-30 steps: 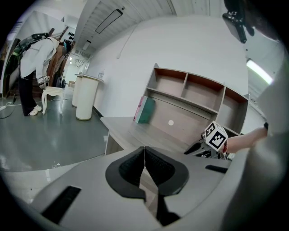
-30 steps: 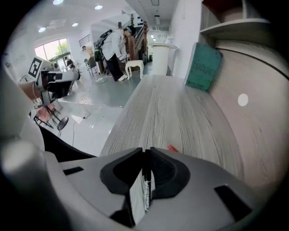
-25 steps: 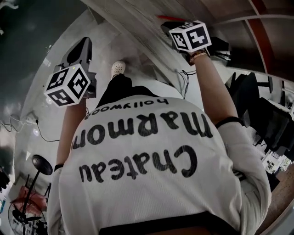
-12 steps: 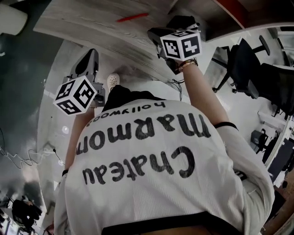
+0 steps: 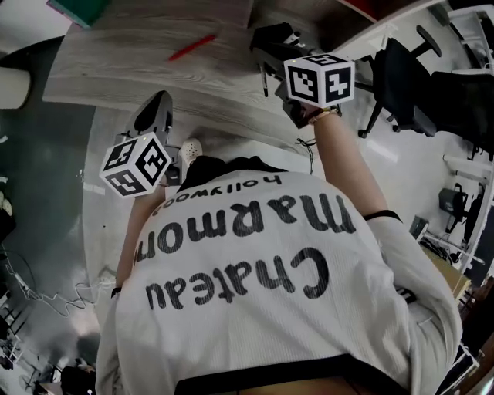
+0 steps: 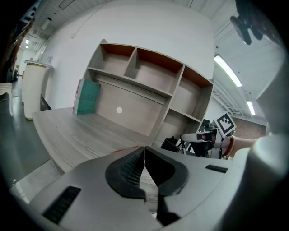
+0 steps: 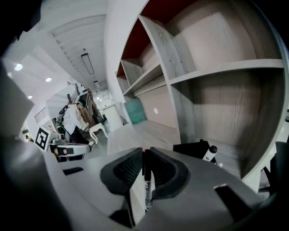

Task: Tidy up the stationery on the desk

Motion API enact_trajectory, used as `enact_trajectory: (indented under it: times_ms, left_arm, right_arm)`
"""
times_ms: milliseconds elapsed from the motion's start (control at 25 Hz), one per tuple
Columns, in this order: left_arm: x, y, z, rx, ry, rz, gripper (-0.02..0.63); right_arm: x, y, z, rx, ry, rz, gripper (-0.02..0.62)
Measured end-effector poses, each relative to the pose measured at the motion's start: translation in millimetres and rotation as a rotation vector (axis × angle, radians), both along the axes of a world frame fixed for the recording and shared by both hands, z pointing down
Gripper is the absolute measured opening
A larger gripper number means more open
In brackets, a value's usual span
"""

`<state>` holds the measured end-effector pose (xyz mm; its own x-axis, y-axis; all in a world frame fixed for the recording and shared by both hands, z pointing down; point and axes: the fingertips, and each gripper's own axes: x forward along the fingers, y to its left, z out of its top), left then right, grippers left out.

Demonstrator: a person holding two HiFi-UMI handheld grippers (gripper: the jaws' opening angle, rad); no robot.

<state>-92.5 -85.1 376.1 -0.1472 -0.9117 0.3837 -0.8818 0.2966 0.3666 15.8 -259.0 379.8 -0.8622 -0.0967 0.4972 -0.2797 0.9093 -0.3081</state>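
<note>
Right gripper view: a black marker [image 7: 146,189] is clamped in the right gripper [image 7: 144,151], with a black holder [image 7: 191,151] ahead to its right. The left gripper [image 6: 144,149] is closed on nothing. Ahead of it a red pen [image 5: 191,47] is left lying on the desk [image 5: 116,69], so tidying is judged unfinished.

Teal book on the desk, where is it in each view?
Head view: teal book, top left edge.
Left gripper view: teal book, left of centre, against the shelf unit.
Right gripper view: teal book, small, near centre.
Shared landmark: the wooden desk.
</note>
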Motion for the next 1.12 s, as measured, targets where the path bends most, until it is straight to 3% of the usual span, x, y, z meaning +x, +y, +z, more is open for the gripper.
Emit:
enact_trajectory:
  times_ms: [400, 760, 1120]
  left_arm:
    - [-13.8, -41.9, -13.9, 0.010, -0.005, 0.138, 0.017]
    - [-22.9, -74.2, -26.1, 0.046, -0.009, 0.231, 0.017]
    - [-41.6, -86.9, -23.4, 0.031, -0.012, 0.304, 0.017]
  right_arm:
    - [11.2, -29.9, -56.0, 0.011, -0.128, 0.180, 0.063]
    - [23.4, -54.8, -89.4, 0.088, -0.191, 0.322, 0.063]
    - [29.4, -76.2, -103.4, 0.181, -0.246, 0.504, 0.063]
